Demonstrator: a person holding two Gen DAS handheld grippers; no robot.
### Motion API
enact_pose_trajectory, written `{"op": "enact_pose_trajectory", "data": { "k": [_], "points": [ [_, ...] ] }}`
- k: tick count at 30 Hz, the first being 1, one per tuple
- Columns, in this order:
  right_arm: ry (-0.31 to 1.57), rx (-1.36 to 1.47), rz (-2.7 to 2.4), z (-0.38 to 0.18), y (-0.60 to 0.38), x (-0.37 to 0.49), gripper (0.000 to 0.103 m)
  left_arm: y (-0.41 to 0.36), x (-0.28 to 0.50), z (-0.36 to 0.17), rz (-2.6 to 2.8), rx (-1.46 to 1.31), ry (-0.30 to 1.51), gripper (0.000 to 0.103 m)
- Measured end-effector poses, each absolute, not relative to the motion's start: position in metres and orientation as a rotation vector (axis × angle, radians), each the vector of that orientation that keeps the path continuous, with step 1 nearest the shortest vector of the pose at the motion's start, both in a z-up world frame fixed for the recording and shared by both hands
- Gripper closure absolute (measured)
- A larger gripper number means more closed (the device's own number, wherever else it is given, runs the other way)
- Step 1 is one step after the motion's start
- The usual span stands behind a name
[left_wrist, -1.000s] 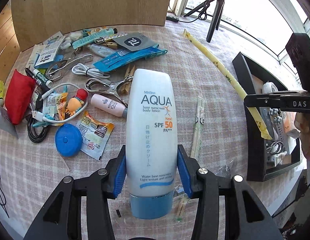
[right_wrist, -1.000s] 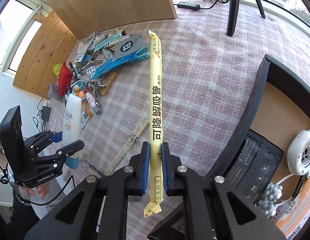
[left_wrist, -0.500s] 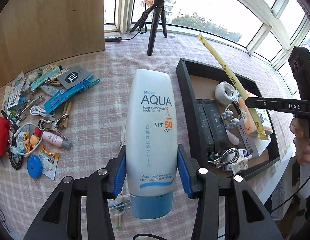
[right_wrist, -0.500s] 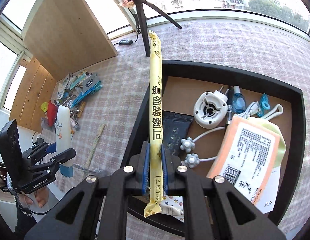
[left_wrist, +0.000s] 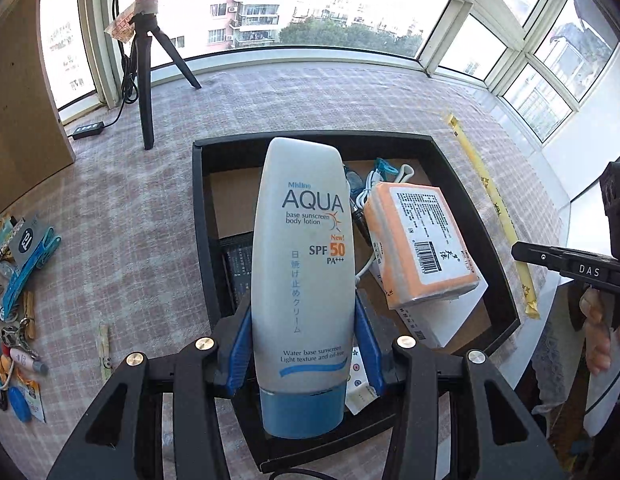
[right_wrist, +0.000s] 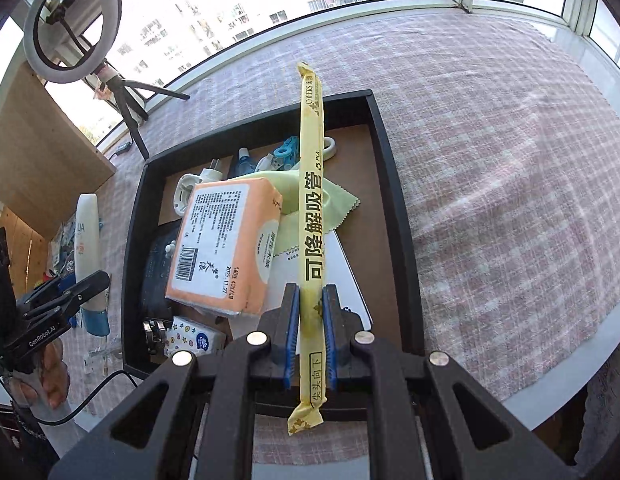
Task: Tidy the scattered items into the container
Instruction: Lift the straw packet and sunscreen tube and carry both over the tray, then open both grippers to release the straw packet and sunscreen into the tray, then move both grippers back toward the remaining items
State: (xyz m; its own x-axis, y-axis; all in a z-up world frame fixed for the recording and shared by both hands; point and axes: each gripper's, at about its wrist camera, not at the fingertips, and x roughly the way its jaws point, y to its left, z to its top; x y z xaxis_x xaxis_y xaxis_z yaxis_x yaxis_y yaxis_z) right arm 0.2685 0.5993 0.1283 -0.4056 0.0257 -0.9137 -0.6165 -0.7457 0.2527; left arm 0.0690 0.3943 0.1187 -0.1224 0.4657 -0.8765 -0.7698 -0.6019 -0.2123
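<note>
The left claw (left_wrist: 304, 344) grips a white sunscreen tube (left_wrist: 304, 264) with a blue cap, printed "AQUA" and "SPF 50"; its blue pads press on both sides of the lower body, and the tube stands up the centre of the left wrist view, over the near left part of the tray (left_wrist: 198, 216). The right claw (right_wrist: 310, 336) is clamped on a long yellow straw packet (right_wrist: 311, 208) with dark Chinese lettering, held near its lower end; the packet runs up the middle of the right wrist view, across the tray's right half.

The tray is black-walled with a brown floor. In it lie an orange-and-white tissue pack (right_wrist: 226, 248), tilted on top of other things, a yellow cloth (right_wrist: 329, 200) beneath it, a white sheet (right_wrist: 329, 264), a white round plug (right_wrist: 186, 196), a blue clip (right_wrist: 286, 156), a dark flat packet (right_wrist: 158, 264) along the left wall and a small starred tissue packet (right_wrist: 194, 338) at the near corner. The right strip of the brown floor is bare.

The bench (right_wrist: 489, 160) wears a pink check cloth. At the left edge of the left wrist view the remaining clutter (left_wrist: 18, 300) is spread out. A tripod (left_wrist: 146, 92) stands at upper left beyond the tray; the cloth to the right of the tray lies open up to the windows.
</note>
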Motion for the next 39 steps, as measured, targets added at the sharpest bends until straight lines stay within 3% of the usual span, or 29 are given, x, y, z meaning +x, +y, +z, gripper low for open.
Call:
{"op": "enact_pose_trajectory", "data": {
  "k": [1, 2, 3, 5, 24, 39],
  "points": [
    [0.822, -1.417, 2.193, 0.127, 0.600, 0.270, 0.091, 0.399, 0.072, 0.119, 1.843, -1.283, 0.392, 0.059],
    [0.838, -1.425, 2.190, 0.126, 0.601, 0.273, 0.083, 0.402, 0.074, 0.119, 1.850, -1.283, 0.407, 0.058],
    [0.854, -1.428, 2.176, 0.124, 0.602, 0.273, 0.066, 0.403, 0.076, 0.119, 1.853, -1.285, 0.414, 0.057],
    [0.833, -1.399, 2.170, 0.126, 0.601, 0.274, 0.053, 0.402, 0.078, 0.122, 1.852, -1.281, 0.405, 0.056],
    [0.660, -1.520, 2.443, 0.151, 0.518, 0.169, 0.053, 0.300, 0.055, 0.120, 2.034, -1.358, 0.290, 0.056],
    [0.336, -1.718, 2.638, 0.153, 0.375, 0.071, 0.053, 0.168, 0.073, 0.100, 2.197, -1.445, 0.160, 0.056]
  ]
}}
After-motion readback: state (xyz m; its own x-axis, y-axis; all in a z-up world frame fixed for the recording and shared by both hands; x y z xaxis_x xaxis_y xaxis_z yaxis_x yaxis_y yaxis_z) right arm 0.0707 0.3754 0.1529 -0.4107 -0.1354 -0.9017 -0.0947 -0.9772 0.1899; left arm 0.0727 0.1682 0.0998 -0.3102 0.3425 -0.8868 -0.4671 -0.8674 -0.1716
